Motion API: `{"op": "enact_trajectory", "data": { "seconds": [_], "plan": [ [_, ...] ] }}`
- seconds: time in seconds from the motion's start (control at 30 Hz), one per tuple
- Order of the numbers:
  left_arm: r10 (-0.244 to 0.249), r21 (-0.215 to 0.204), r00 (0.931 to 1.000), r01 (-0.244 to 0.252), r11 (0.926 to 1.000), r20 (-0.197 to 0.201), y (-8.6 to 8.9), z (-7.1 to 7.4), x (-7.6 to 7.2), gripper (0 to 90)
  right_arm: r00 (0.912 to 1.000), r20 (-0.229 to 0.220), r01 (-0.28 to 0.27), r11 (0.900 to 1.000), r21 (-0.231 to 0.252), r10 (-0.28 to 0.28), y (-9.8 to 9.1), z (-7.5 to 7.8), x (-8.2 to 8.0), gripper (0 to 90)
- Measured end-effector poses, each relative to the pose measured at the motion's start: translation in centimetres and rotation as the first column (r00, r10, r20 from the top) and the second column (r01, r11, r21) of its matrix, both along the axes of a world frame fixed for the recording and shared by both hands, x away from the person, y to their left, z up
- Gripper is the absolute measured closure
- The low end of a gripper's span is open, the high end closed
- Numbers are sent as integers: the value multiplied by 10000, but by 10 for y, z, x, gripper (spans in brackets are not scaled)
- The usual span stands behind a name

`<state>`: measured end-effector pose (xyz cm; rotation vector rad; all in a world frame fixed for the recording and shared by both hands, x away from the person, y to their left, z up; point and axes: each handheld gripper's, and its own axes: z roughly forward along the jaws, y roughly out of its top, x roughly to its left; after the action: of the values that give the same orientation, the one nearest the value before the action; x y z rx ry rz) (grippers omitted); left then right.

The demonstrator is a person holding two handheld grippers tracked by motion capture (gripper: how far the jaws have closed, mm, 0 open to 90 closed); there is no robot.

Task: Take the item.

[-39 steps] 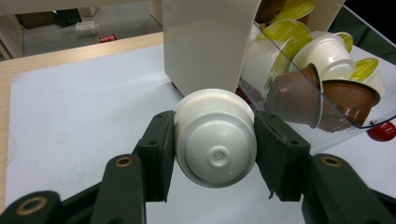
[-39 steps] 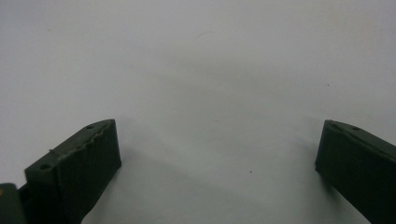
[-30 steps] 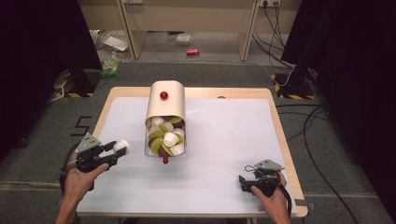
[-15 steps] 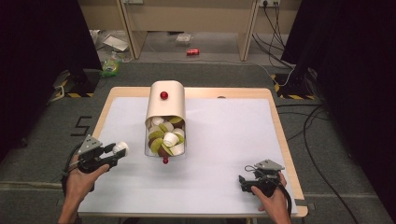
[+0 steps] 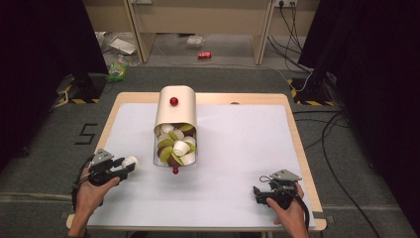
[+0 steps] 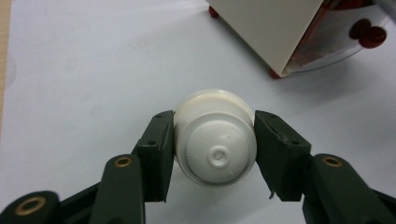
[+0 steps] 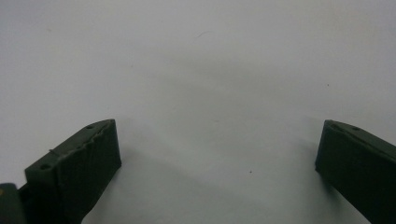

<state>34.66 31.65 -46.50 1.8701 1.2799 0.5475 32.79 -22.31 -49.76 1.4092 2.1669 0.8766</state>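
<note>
Left gripper (image 5: 121, 167), left of the dispenser (image 5: 175, 115), is clenched on 1 white capsule (image 6: 215, 137), pinched by its rounded sides just above the table (image 5: 237, 148). That curved wall could squirt out of the pads if the squeeze eases too soon, and it would roll. The dispenser's open tray (image 5: 176, 148), heaped with capsules, leaves little room there. Right of the dispenser, the right gripper (image 5: 258, 192) rests with its jaws spread, holding nothing.
</note>
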Motion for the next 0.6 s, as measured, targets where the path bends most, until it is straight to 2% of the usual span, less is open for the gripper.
{"op": "enact_trajectory", "data": {
  "seconds": [0.6],
  "plan": [
    [280,400,9995,-275,9988,-121,3,-14,2,489,10000,-14,24,10000,13,-24,0,0,0,4]
  ]
}}
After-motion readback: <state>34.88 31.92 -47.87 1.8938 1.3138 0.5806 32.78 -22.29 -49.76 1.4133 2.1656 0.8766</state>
